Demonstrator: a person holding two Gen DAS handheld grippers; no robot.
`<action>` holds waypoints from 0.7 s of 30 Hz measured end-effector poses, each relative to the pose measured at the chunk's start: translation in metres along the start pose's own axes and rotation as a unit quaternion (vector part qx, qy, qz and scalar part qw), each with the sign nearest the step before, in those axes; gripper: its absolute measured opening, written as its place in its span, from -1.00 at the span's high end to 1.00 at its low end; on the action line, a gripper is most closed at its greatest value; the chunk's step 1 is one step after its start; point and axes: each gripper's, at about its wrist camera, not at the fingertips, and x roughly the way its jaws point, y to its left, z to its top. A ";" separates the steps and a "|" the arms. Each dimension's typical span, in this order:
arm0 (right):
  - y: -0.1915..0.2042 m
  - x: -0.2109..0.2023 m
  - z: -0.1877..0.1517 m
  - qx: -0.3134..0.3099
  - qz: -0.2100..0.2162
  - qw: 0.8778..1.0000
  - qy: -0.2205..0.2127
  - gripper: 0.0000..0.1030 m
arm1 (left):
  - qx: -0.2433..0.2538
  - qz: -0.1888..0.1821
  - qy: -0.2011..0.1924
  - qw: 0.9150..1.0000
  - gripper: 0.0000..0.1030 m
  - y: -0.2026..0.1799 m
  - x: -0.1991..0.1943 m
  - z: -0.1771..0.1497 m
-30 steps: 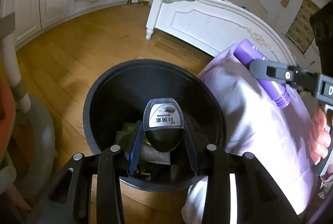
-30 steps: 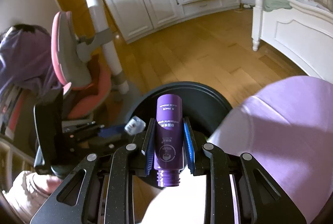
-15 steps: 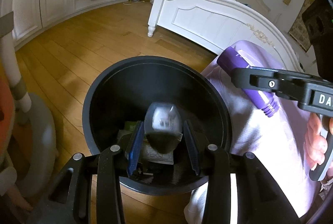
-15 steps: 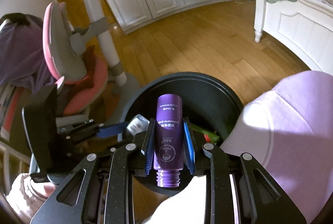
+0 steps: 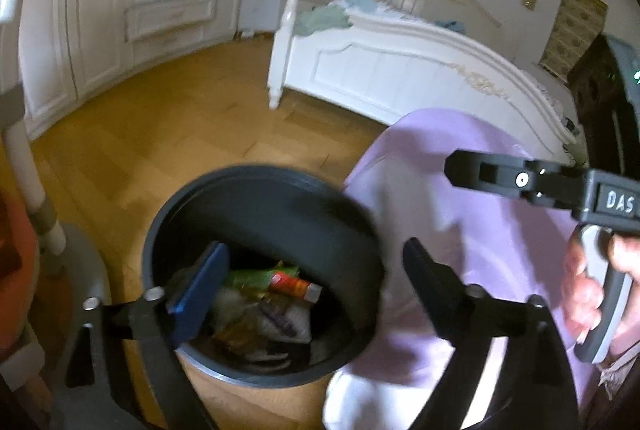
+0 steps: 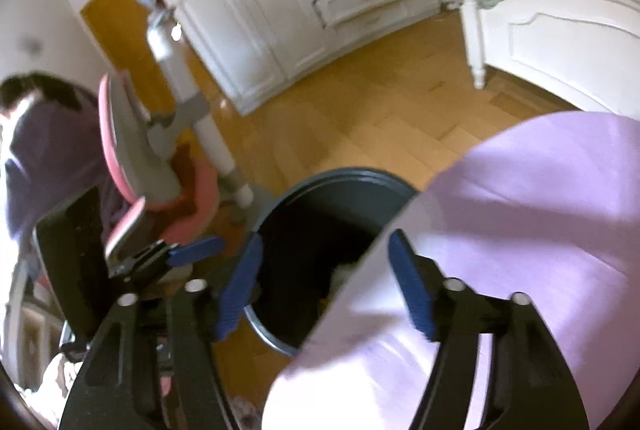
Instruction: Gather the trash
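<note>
The left gripper [image 5: 308, 290] hangs over the black bin [image 5: 256, 190] with its jaws spread wide and nothing between them; they have just been opening. A second ago it held a small dark bottle with a white label above the bin's mouth, and that bottle is gone from the jaws. Inside the bin lies a heap of trash [image 5: 264, 310], with a green wrapper and an orange tube on top; the blur does not let me pick the dark bottle out.

The right gripper [image 6: 324, 294] is also open and empty, its jaws having just been opening. The purple bottle it gripped a second ago has left it and shows in neither view. Its blue pads now frame the bin's right rim and the lilac cloth [image 6: 520, 230] beside it. The bin stands on the wooden floor [image 5: 160, 118], between the pink chair [image 6: 132, 158] and the lilac cloth.
</note>
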 end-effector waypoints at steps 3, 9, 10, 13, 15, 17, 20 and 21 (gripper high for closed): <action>-0.032 -0.030 -0.010 0.032 0.001 0.999 -0.021 -0.36 | 0.022 -0.010 -0.014 1.000 -0.78 -0.040 -0.004 0.009; -0.091 -0.094 -0.037 0.060 -0.043 0.995 -0.067 -0.41 | 0.067 -0.024 -0.050 0.996 -0.89 -0.128 -0.007 0.021; -0.103 -0.108 -0.044 0.066 -0.060 0.993 -0.080 -0.51 | 0.074 -0.026 -0.054 0.995 -0.89 -0.141 -0.006 0.022; -0.128 -0.141 -0.061 0.069 -0.115 0.985 -0.109 -0.54 | 0.093 -0.041 -0.065 0.993 -0.89 -0.181 -0.003 0.022; -0.140 -0.159 -0.070 0.068 -0.159 0.977 -0.124 -0.63 | 0.104 -0.054 -0.073 0.990 -0.89 -0.203 0.002 0.023; -0.151 -0.179 -0.081 0.070 -0.212 0.963 -0.149 -0.71 | 0.116 -0.063 -0.084 0.988 -0.89 -0.221 0.006 0.023; -0.162 -0.199 -0.094 0.080 -0.271 0.942 -0.179 -0.90 | 0.137 -0.061 -0.103 0.983 -0.90 -0.247 0.014 0.022; -0.165 -0.203 -0.098 0.082 -0.291 0.935 -0.188 -0.90 | 0.142 -0.062 -0.108 0.982 -0.90 -0.254 0.018 0.022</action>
